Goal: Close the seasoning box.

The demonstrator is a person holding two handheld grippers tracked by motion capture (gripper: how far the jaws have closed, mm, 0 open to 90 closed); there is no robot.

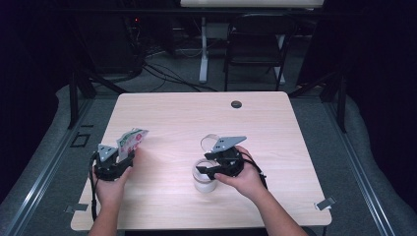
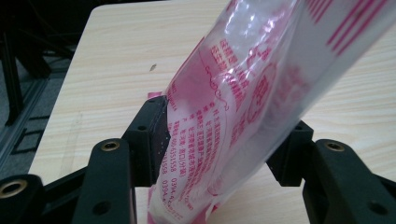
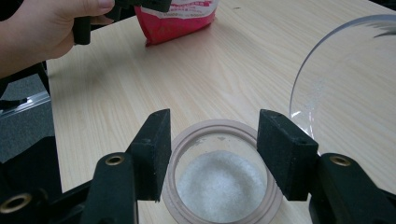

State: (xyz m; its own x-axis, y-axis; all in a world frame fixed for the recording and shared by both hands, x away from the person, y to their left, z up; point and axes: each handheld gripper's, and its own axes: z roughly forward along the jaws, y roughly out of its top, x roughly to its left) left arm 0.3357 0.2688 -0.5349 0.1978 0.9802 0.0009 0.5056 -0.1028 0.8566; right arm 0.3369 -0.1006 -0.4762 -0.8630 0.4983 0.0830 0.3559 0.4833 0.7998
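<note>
While the left tongs (image 2: 219, 154) stand apart around the pink bag (image 2: 243, 107) on the worktop (image 1: 196, 123), seemingly barely gripping it, we keep the right tongs (image 3: 212, 156) open astride the jar (image 3: 222, 179) of white granules.

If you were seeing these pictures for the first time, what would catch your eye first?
The pink-printed bag stands out, upright between the left gripper's jaws at the table's left. Near the middle, the right gripper straddles an open jar of white grains, with a clear lid beside it.
</note>
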